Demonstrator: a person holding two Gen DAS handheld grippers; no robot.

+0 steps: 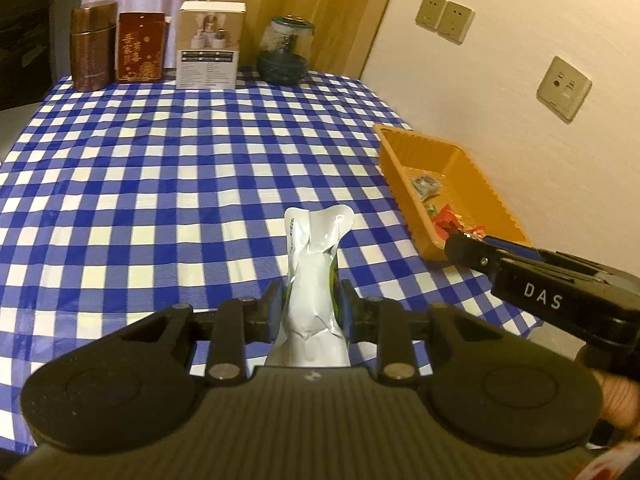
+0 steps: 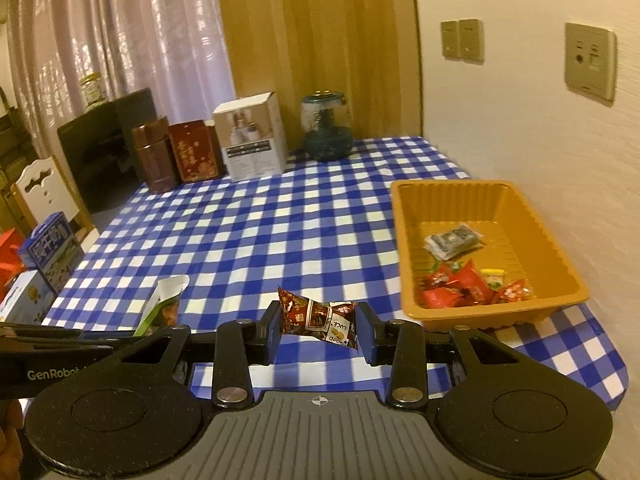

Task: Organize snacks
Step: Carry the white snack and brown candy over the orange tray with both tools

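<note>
Two words, "GOOD LUCK" (upside down), on brown snack packet [image 2: 318, 320]

Cream wall [image 2: 520, 120], pale curtains [image 2: 120, 40]

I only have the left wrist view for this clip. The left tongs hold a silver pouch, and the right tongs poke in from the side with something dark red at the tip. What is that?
Observer: The right tongs are shut on a dark red snack packet with twisted ends, held crosswise above the checked tablecloth.
Operator: Has it reached the orange tray?
Observer: No. The orange tray sits further to the right in the right wrist view, and the packet is short of its rim.
Operator: What is in the tray? I see only scraps.
Observer: Several red wrapped sweets at the near end, a small yellow one, and a grey-white sachet farther back.
</note>
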